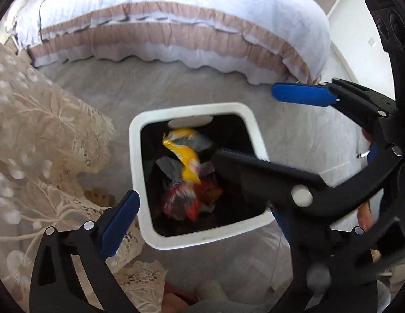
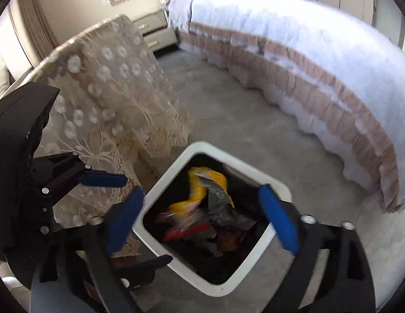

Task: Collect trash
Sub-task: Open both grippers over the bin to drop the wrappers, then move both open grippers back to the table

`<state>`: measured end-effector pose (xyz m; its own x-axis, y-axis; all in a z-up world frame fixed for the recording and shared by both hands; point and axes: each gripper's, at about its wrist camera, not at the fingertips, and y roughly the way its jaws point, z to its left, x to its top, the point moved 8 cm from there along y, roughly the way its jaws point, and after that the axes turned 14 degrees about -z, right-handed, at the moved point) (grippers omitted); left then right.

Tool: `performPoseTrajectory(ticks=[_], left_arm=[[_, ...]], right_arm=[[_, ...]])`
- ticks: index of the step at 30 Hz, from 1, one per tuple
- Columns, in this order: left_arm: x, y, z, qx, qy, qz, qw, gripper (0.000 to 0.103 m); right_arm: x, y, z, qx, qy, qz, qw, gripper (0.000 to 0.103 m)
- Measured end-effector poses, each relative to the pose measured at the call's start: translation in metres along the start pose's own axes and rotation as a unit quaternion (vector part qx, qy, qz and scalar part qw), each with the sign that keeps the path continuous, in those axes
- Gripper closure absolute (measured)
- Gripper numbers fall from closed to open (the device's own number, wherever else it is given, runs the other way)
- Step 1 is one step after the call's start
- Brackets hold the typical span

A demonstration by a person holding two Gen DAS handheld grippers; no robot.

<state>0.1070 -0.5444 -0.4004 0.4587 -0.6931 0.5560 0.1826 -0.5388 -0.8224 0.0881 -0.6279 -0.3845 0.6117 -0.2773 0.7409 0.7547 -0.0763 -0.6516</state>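
Observation:
A white square bin (image 1: 140, 161) with a dark inside stands on the grey floor; it also shows in the right wrist view (image 2: 163, 190). A yellow wrapper (image 1: 188, 156) lies in it, blurred, over red and silver wrappers (image 1: 181, 198). The yellow wrapper (image 2: 200, 190) and the red ones (image 2: 186, 230) show in the right wrist view too. My left gripper (image 1: 202, 206) is open and empty above the bin. My right gripper (image 2: 202, 221) is open and empty above the bin, and it shows from the side in the left wrist view (image 1: 257, 127).
A table with a cream lace cloth (image 1: 40, 135) stands just left of the bin (image 2: 111, 99). A bed with a white and tan ruffled cover (image 1: 176, 26) runs behind (image 2: 307, 65). A nightstand (image 2: 155, 32) is at the far back. Grey floor (image 2: 241, 120) lies between.

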Motion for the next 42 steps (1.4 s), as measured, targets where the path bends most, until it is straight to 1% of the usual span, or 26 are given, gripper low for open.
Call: performPoseTrajectory(ticks=[2, 5, 6, 10, 14, 16, 19, 22, 25, 29, 33, 36, 37, 40, 42], left_arm=[[-0.004, -0.003, -0.002, 0.006, 0.005, -0.001, 1.0, 0.005], [-0.004, -0.007, -0.003, 0.009, 0.01, -0.008, 0.9999, 0.005], [-0.001, -0.006, -0.002, 0.01, 0.012, -0.012, 0.9998, 0.005], [0.011, -0.02, -0.004, 0.009, 0.014, -0.038, 0.9992, 0.005], [0.025, -0.05, -0.012, 0.001, 0.029, -0.069, 0.9972, 0.005], [0.034, -0.071, -0.01, 0.013, 0.032, -0.097, 0.9947, 0.005], [0.044, -0.102, -0.002, 0.017, 0.02, -0.13, 0.9911, 0.005], [0.05, -0.133, 0.011, 0.045, 0.02, -0.157, 0.9864, 0.005], [0.047, -0.167, 0.032, 0.089, 0.02, -0.182, 0.979, 0.005], [0.035, -0.212, 0.065, 0.137, -0.003, -0.204, 0.9692, 0.005], [0.009, -0.259, 0.108, 0.199, -0.026, -0.217, 0.9552, 0.005], [-0.018, -0.294, 0.143, 0.25, -0.049, -0.218, 0.9421, 0.005], [-0.028, -0.305, 0.155, 0.268, -0.06, -0.218, 0.9365, 0.005], [-0.056, -0.339, 0.188, 0.301, -0.095, -0.225, 0.9219, 0.005], [-0.074, -0.361, 0.208, 0.326, -0.12, -0.228, 0.9096, 0.005]], right_arm=[[0.0, 0.002, -0.001, -0.002, 0.007, 0.0, 1.0, 0.005], [0.003, -0.002, -0.002, -0.007, 0.011, -0.008, 1.0, 0.005], [0.005, -0.005, -0.002, -0.011, 0.01, -0.011, 1.0, 0.005], [0.019, -0.018, -0.001, -0.023, 0.001, -0.034, 0.999, 0.005], [0.042, -0.046, 0.013, -0.01, -0.007, -0.066, 0.998, 0.005], [0.058, -0.062, 0.025, -0.006, -0.024, -0.088, 0.996, 0.005], [0.084, -0.084, 0.047, -0.004, -0.064, -0.126, 0.99, 0.005], [0.103, -0.098, 0.075, 0.009, -0.104, -0.151, 0.983, 0.005], [0.119, -0.105, 0.105, 0.024, -0.139, -0.171, 0.975, 0.005], [0.136, -0.111, 0.151, 0.075, -0.159, -0.196, 0.965, 0.005], [0.147, -0.116, 0.204, 0.126, -0.194, -0.215, 0.949, 0.005], [0.152, -0.116, 0.245, 0.162, -0.222, -0.225, 0.935, 0.005], [0.154, -0.115, 0.259, 0.173, -0.227, -0.224, 0.932, 0.005], [0.159, -0.113, 0.304, 0.202, -0.243, -0.221, 0.923, 0.005], [0.16, -0.113, 0.332, 0.22, -0.253, -0.219, 0.916, 0.005]])
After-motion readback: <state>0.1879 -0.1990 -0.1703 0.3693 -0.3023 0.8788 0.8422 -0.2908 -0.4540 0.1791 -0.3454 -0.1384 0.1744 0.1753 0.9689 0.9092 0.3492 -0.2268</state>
